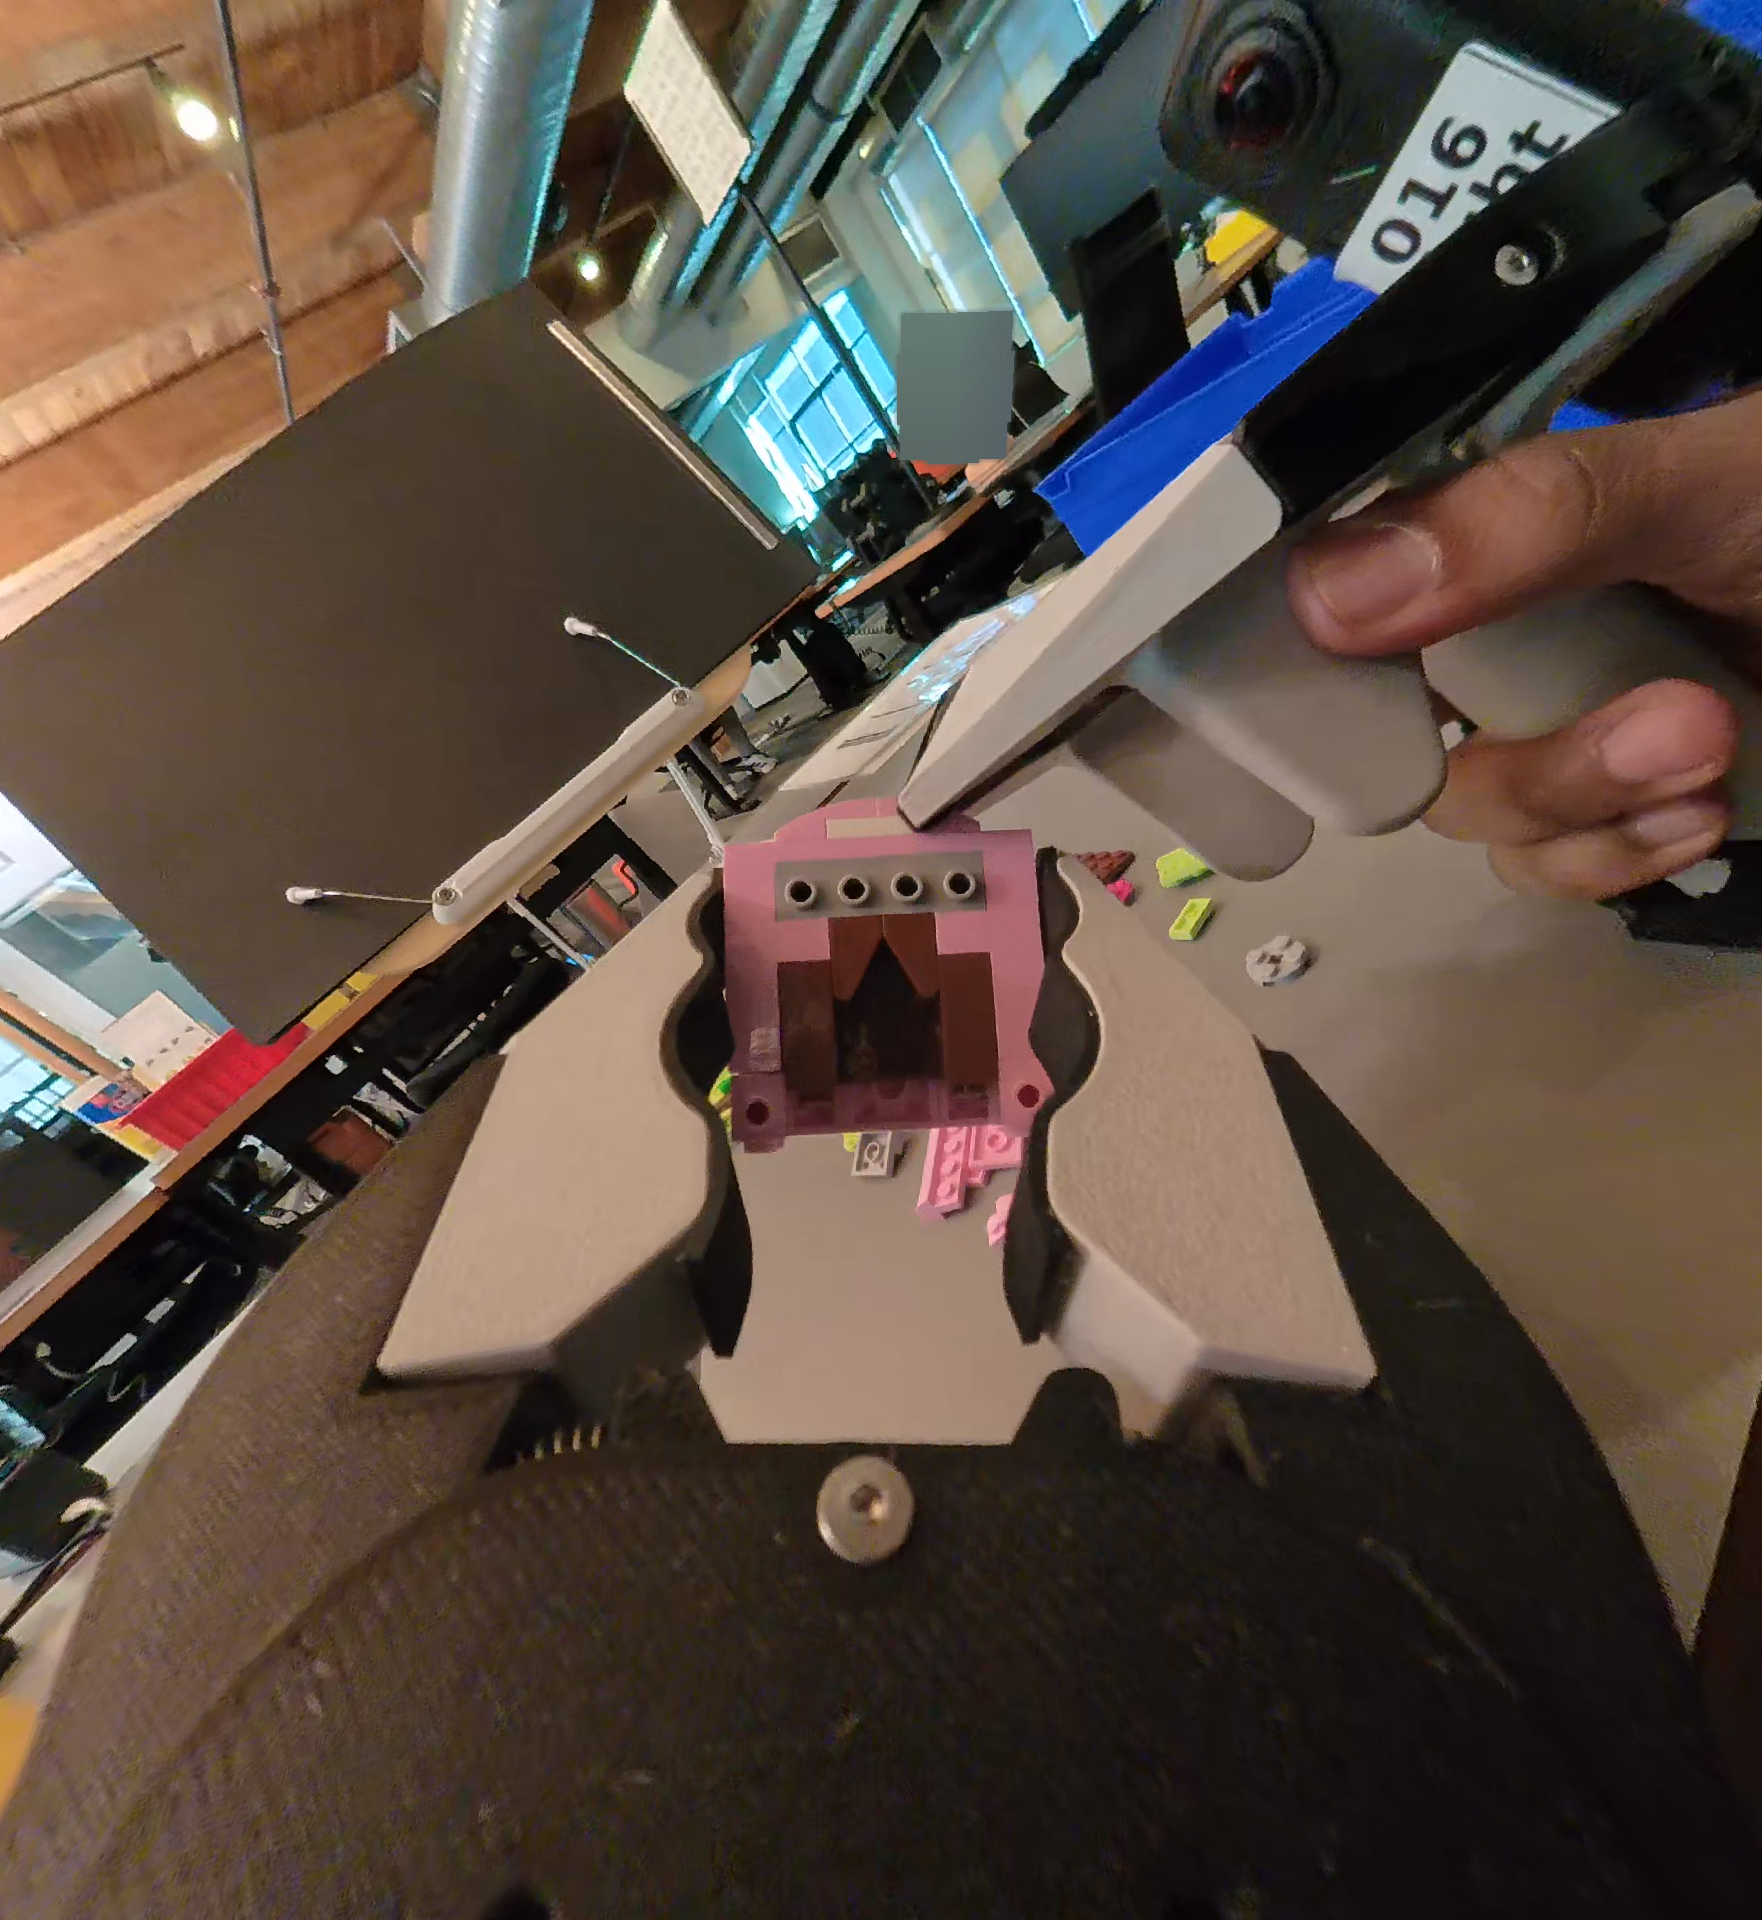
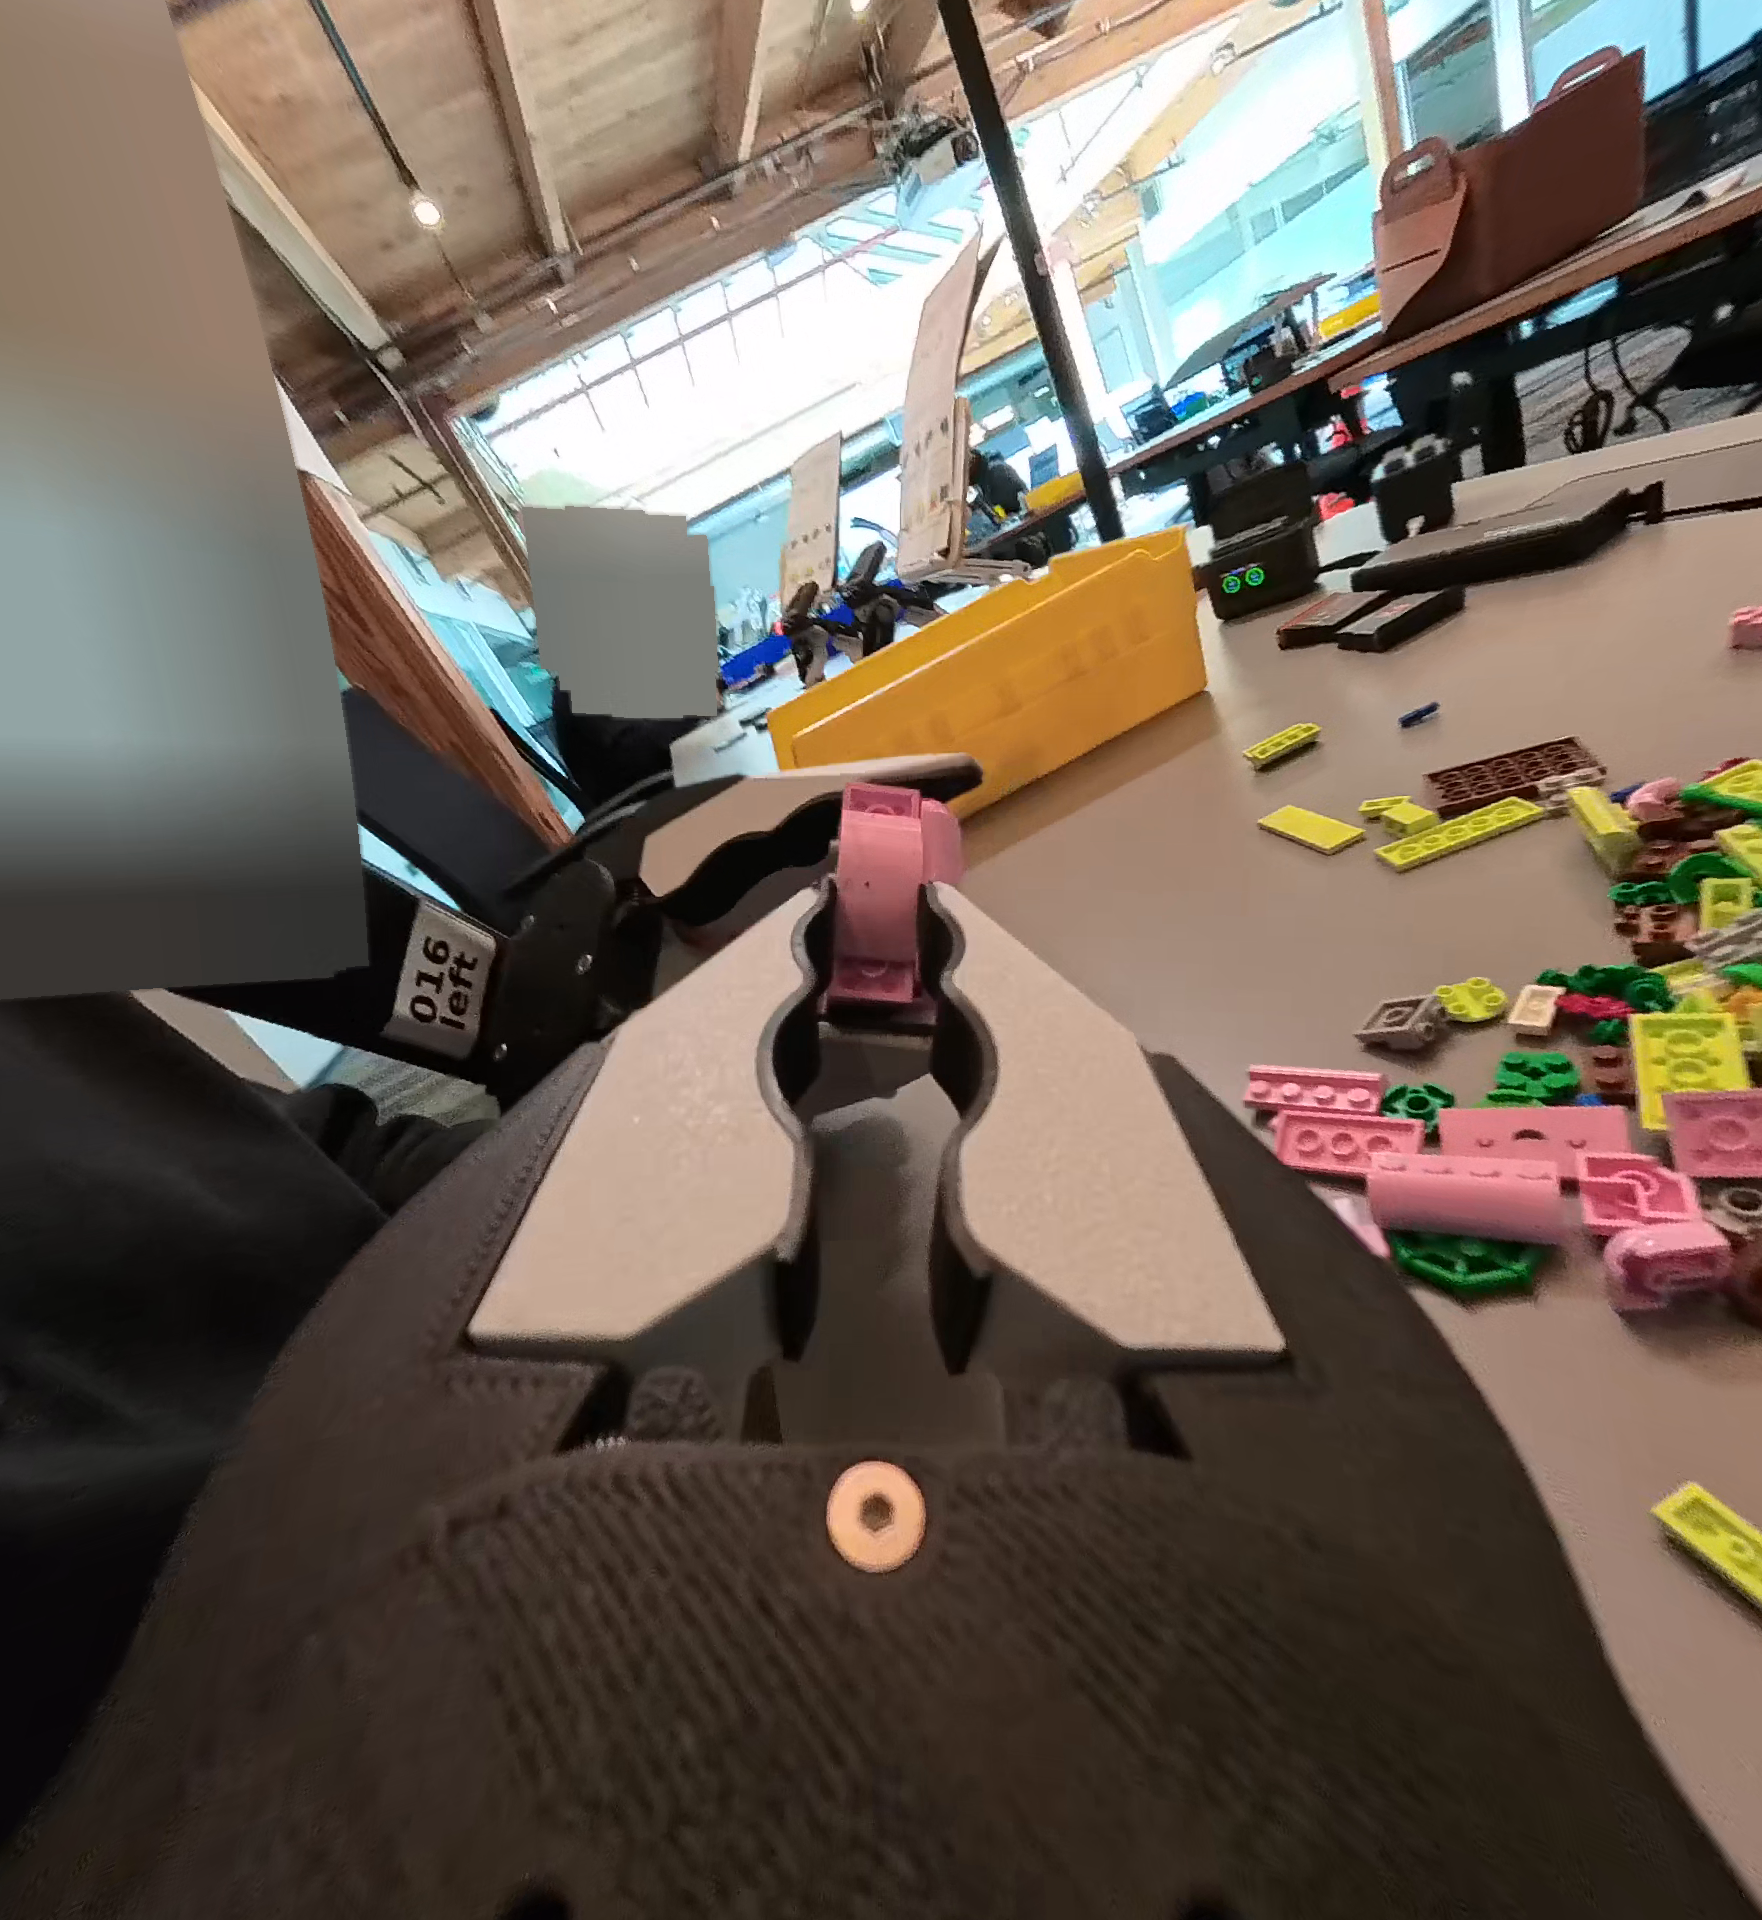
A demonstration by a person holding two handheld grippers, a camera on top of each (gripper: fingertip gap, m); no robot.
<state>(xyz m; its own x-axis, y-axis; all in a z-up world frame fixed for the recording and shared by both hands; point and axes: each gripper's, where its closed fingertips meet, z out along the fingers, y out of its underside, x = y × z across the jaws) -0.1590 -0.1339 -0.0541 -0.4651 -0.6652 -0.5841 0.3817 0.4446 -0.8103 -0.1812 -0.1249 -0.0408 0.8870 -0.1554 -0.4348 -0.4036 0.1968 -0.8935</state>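
My left gripper (image 1: 882, 997) is shut on a pink brick assembly (image 1: 752, 956) with a grey studded strip and brown sloped pieces, and holds it above the grey table (image 1: 1428, 1143). My right gripper (image 1: 918, 816) comes in from the upper right in a person's hand (image 1: 1635, 582), and its tips meet the assembly's top edge. In the right wrist view, the right gripper (image 2: 872, 925) is closed on the pink assembly (image 2: 872, 862), seen edge-on. The left gripper (image 2: 815, 821) clamps it from the left.
A pile of loose green, pink, lime and brown bricks (image 2: 1635, 1039) lies on the table to the right. A yellow bin (image 2: 1012, 675) stands behind. A blue bin (image 1: 1168, 447) and a black board (image 1: 337, 623) stand beyond. Small loose pieces (image 1: 1189, 914) and pink plates (image 1: 960, 1164) lie under the assembly.
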